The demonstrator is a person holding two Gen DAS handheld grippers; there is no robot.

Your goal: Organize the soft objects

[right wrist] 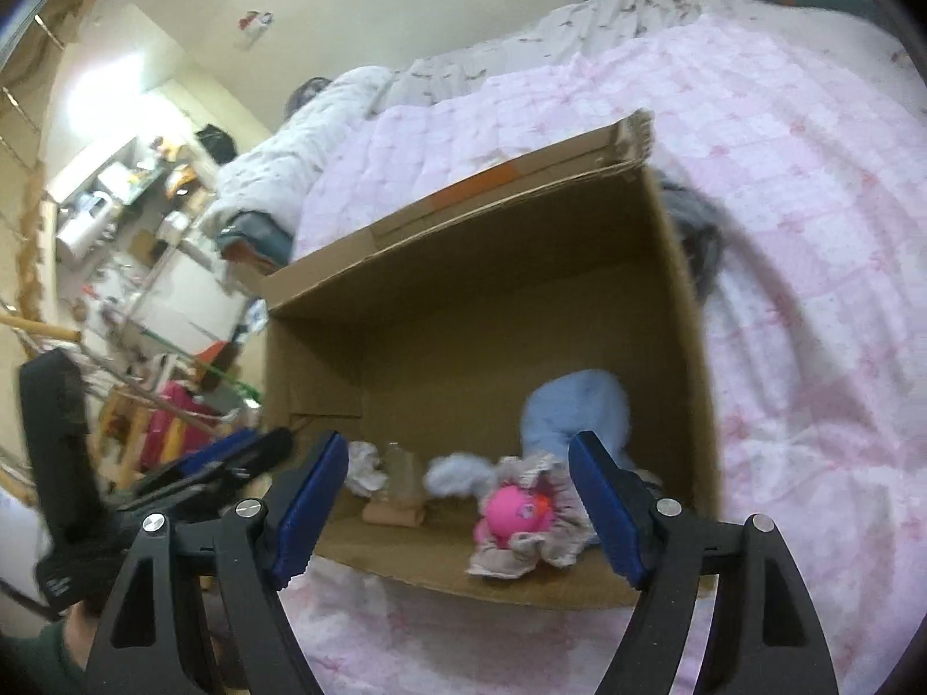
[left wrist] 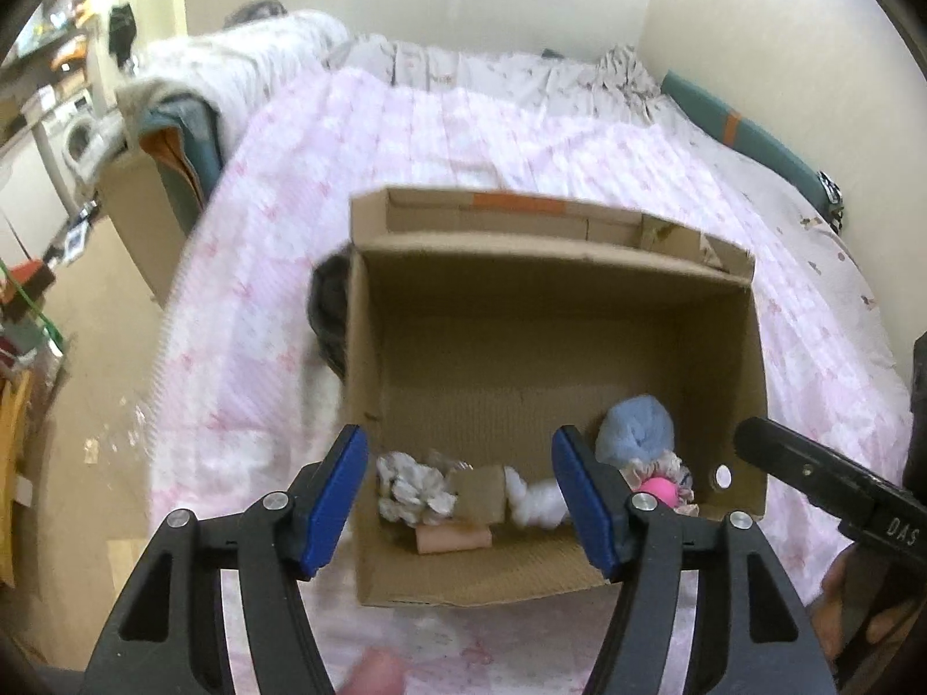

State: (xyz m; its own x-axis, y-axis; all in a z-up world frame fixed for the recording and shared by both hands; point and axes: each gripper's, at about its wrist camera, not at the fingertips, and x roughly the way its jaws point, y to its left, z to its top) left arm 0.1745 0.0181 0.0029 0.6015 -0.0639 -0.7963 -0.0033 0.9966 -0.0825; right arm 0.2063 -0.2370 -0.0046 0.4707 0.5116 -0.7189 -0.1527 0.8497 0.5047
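Note:
An open cardboard box (left wrist: pixel 371 382) sits on a pink quilted bed; it also shows in the right wrist view (right wrist: pixel 475 220). Inside lie a light blue fluffy bundle (left wrist: pixel 634 428) (right wrist: pixel 573 405), a pink ball toy with a frilled cloth (left wrist: pixel 657 489) (right wrist: pixel 513 509), a white fluffy piece (left wrist: pixel 536 501) (right wrist: pixel 457 475), a crumpled grey-white cloth (left wrist: pixel 411 486) (right wrist: pixel 365 466) and a beige roll (left wrist: pixel 455 538) (right wrist: pixel 394 515). My left gripper (left wrist: pixel 460 504) is open and empty over the box's near edge. My right gripper (right wrist: pixel 460 512) is open and empty, facing the box.
A dark grey furry thing (left wrist: pixel 330 313) (right wrist: pixel 695 231) lies on the quilt (left wrist: pixel 278 266) against the box's outer wall. A white blanket heap (left wrist: pixel 232 63) lies at the bed's far left. A cluttered floor, shelves and a washing machine (left wrist: pixel 78 139) are left of the bed.

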